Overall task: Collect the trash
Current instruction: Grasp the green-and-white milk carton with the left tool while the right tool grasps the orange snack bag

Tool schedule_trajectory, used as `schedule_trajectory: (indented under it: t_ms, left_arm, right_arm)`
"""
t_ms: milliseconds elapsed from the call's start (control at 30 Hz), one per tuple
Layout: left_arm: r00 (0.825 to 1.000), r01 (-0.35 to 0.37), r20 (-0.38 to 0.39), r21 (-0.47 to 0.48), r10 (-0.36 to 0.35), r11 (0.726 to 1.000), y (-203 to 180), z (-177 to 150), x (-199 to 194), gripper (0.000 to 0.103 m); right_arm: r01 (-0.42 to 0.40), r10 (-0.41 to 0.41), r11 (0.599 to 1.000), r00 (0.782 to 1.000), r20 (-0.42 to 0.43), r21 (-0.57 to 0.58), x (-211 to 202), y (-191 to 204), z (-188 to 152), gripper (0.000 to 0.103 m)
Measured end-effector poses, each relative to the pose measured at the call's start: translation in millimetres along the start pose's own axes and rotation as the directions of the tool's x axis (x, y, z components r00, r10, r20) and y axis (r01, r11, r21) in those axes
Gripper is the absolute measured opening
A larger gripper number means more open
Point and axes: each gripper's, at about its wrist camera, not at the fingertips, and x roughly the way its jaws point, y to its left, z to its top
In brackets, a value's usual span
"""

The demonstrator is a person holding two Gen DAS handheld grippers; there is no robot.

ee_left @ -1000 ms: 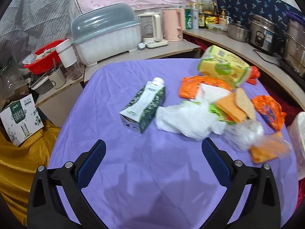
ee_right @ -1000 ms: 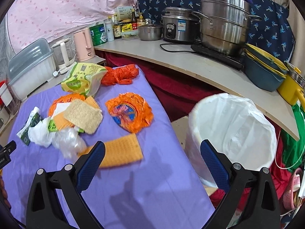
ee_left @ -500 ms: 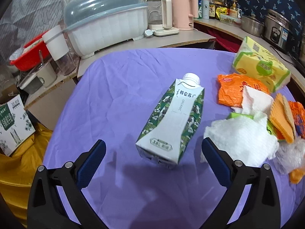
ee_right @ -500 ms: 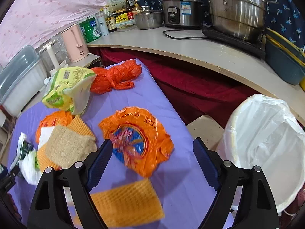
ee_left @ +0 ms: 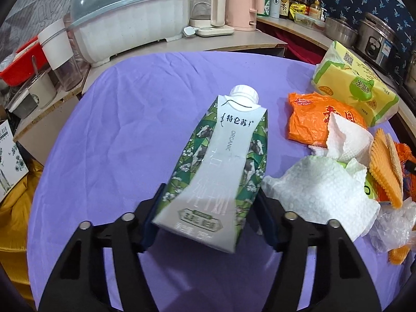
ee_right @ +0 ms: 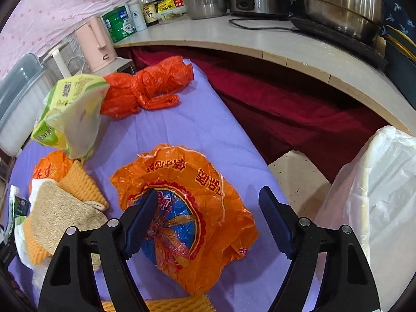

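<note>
Both blue-padded fingers of the left gripper (ee_left: 208,214) are closing against the sides of the green-and-white milk carton (ee_left: 221,166) lying on the purple tablecloth (ee_left: 117,130). Those of the right gripper (ee_right: 208,213) stand apart, narrowing, straddling the crumpled orange plastic wrapper (ee_right: 187,208) near the white-lined trash bin (ee_right: 377,195).

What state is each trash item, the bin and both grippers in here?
milk carton: lying down, cap on, between left jaws.
left gripper: closing around carton.
orange wrapper: crumpled flat under right jaws.
right gripper: closing, nothing gripped.
paper towels: crumpled.
trash bin: lined, open.
</note>
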Motion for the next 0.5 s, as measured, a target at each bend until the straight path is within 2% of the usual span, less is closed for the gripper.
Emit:
schedule_trajectory:
  t_ms: [133,267,300,500]
  left_arm:
    - [1.000,0.025,0.008,-0.012,-0.025,1.000,-1.2,-1.1,-6.4,0.051]
    - [1.000,0.022,0.022,-0.023,-0.021,0.999,-2.9,-3.4,-16.3,0.050]
    - [0.999,0.019,0.027,-0.027,-0.018,0.999,-3.0,-3.8,-19.6,0.050]
    - [0.998,0.025,0.055,-0.043,-0.022,0.999,-4.0,-6.9,-47.1,0.048]
  right_arm:
    - [-0.007,0.007,1.000,1.000,-0.002,-0.005,3.1,-3.2,-4.2,0.062]
    - [-0.023,0.023,1.000,1.000,-0.005,0.003,-3.7,-7.5,-5.4,0.030]
    - [-0.035,0.035,0.999,0.999,-0.005,0.010,-6.1,-9.1,-5.6,0.025]
    - [-0.068,0.067,0.998,0.997,0.033,0.014,-36.5,-13.2,-9.8,0.020]
